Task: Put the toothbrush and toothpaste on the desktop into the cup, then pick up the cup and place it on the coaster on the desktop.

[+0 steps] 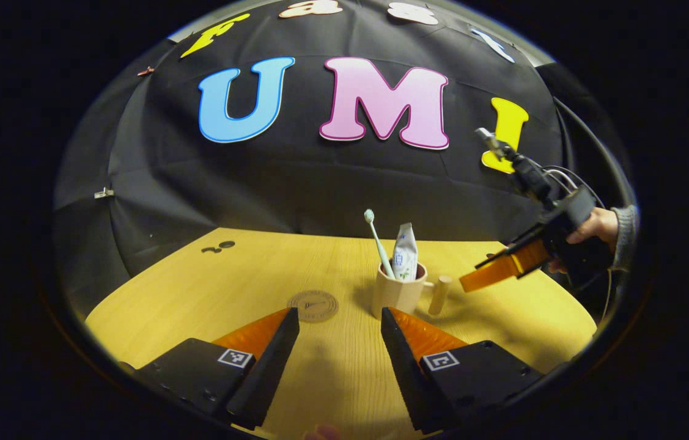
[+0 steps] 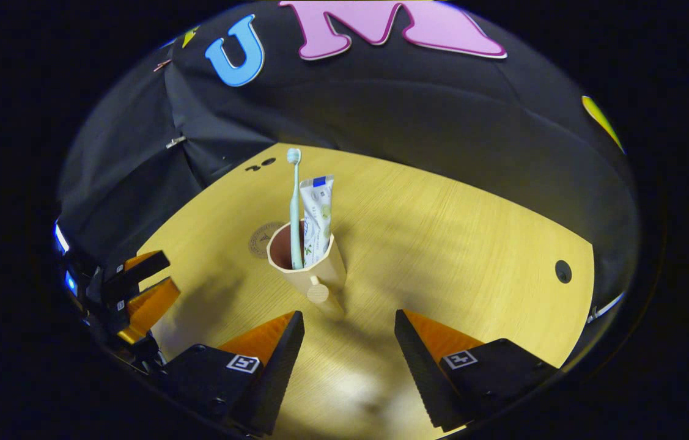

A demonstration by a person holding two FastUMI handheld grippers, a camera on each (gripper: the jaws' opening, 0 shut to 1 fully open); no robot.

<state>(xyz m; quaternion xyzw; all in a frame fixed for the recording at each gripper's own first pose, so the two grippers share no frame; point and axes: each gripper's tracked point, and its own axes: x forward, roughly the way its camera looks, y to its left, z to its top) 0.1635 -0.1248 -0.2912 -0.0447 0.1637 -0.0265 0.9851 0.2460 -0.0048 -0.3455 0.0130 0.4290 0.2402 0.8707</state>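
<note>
Here, yellow wood-grain bench against black cloth wall; beige handled cup holds pale-green toothbrush and white toothpaste tube, beside round brown coaster; tube print unreadable; left tongs apart, empty; right tongs apart, empty.

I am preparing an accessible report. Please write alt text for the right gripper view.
A beige cup holding a toothbrush and toothpaste stands on a wooden desktop, beyond the open right hand-held gripper. A round coaster lies just behind it.
</note>
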